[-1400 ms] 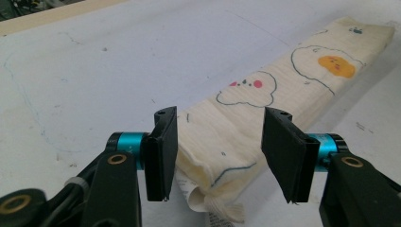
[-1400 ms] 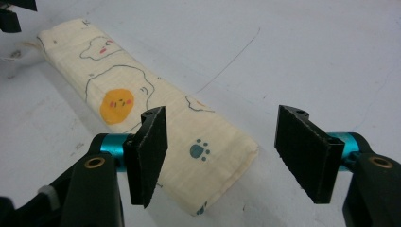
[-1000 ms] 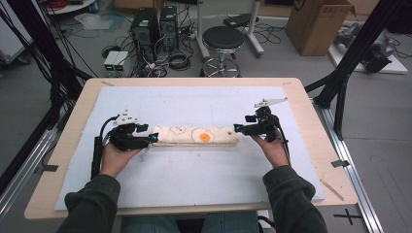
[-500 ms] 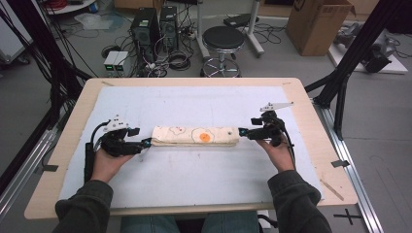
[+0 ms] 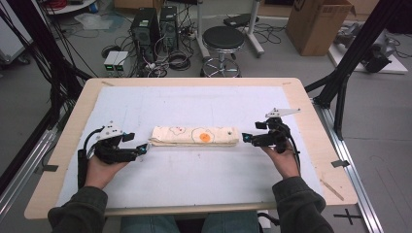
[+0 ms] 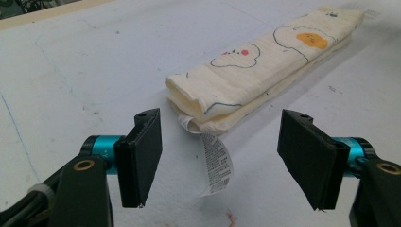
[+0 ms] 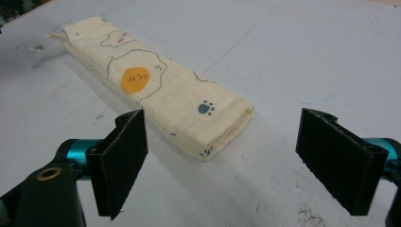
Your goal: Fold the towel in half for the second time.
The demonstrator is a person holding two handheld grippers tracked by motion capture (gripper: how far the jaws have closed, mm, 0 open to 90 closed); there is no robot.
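Note:
A cream cloth (image 5: 194, 136) folded into a long narrow strip lies across the middle of the white mat, printed with an orange egg and cloud outlines. My left gripper (image 5: 144, 149) stands open just off the cloth's left end, nothing between its jaws. In the left gripper view the folded cloth (image 6: 265, 71) lies a little ahead of the left gripper (image 6: 220, 161), and a white care label (image 6: 215, 163) trails from its near end onto the mat. My right gripper (image 5: 245, 139) is open just off the right end. The right gripper view shows the cloth (image 7: 161, 90) ahead of the empty right gripper (image 7: 231, 165).
A white mat (image 5: 204, 174) covers most of the wooden table (image 5: 311, 97). Beyond the far edge stand a black stool (image 5: 223, 39), computer towers (image 5: 153, 24) with cables and a cardboard box (image 5: 318, 22). Black frame posts rise at both sides.
Both grippers have drawn back outward from the cloth's ends, the left one farther left and toward me. The folded cloth has stayed where it was.

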